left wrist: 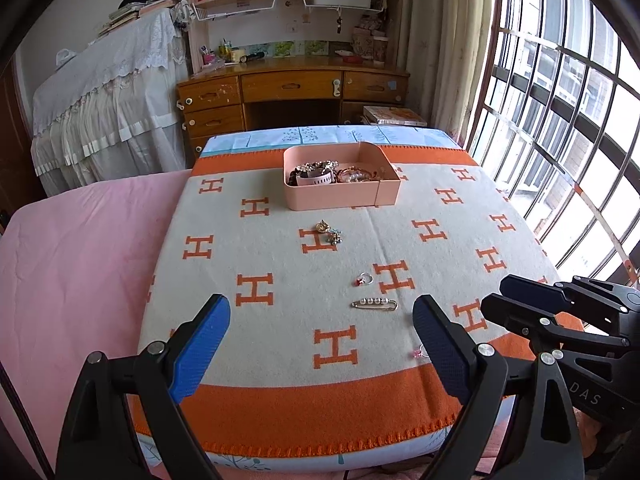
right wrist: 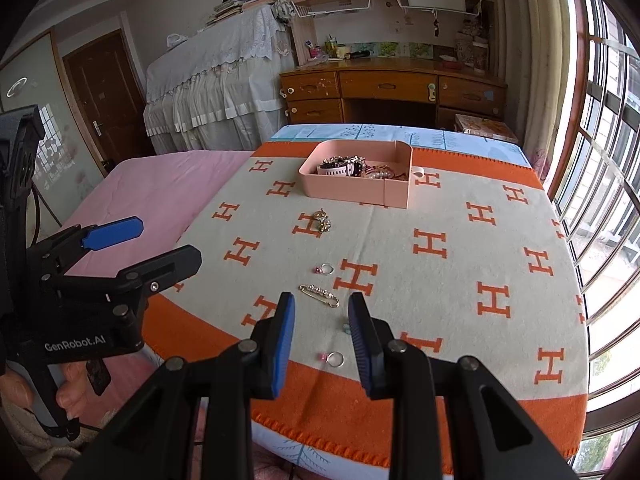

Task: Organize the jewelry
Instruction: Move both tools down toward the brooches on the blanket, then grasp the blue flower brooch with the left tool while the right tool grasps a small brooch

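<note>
A pink box full of jewelry stands at the far middle of the orange-and-cream blanket. Loose on the blanket lie a gold brooch, a ring with a red stone, a pearl safety pin and a ring with a pink stone. My left gripper is open wide and empty, near the front edge. My right gripper is open and empty, with the pink-stone ring below and between its fingers.
A pink sheet covers the bed left of the blanket. A wooden desk with bookshelves stands behind. A barred window runs along the right. A cloth-covered piece of furniture stands at the back left.
</note>
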### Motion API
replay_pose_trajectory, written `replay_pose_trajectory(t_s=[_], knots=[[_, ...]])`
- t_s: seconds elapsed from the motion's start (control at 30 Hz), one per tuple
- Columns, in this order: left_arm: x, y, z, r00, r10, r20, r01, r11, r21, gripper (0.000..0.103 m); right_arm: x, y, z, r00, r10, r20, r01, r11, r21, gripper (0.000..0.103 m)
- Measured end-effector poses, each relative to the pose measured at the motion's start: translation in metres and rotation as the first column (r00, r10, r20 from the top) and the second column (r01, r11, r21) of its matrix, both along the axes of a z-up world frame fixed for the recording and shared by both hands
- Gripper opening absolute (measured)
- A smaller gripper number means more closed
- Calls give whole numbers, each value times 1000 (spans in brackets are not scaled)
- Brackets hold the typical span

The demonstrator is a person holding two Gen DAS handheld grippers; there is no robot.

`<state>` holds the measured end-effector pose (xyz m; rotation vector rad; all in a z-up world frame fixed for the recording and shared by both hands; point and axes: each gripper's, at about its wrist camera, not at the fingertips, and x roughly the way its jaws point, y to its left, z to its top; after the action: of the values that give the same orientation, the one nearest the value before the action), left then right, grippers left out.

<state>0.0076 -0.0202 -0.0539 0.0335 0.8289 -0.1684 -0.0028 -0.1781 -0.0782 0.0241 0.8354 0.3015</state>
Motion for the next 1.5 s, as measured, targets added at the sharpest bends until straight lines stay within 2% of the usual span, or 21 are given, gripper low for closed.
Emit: replay_pose_trajectory(t_s=[0.33, 0.6, 0.8, 1.03, 1.3, 1.5], knots=[[28, 0, -41, 993, -39, -112, 39, 999, -3, 92, 21, -16, -31, 996, 5, -93, -5, 1000, 4, 28], [53, 22, -64, 985, -5, -171, 2, 1000, -17, 92, 46, -24, -50, 988, -3, -155, 5, 1000, 10, 28], [64, 37, -81, 975, -4, -222, -8, 999, -52, 92, 58, -21, -71, 975, 40, -220, -43, 999, -8, 28], [66, 29, -91, 969, -51, -241, 44, 998, -37, 92, 68, -14, -93, 953, 88, -291, -92, 996, -1, 28], [70, 19, -94, 964, -94, -250, 82, 995, -61, 92, 73, -4, -105, 931, 125, -344, -141, 990, -21, 28], [71, 14, -96, 960, -110, -258, 93, 993, -76, 92, 79, 0, -109, 936, 108, -334, -125, 992, -30, 28]])
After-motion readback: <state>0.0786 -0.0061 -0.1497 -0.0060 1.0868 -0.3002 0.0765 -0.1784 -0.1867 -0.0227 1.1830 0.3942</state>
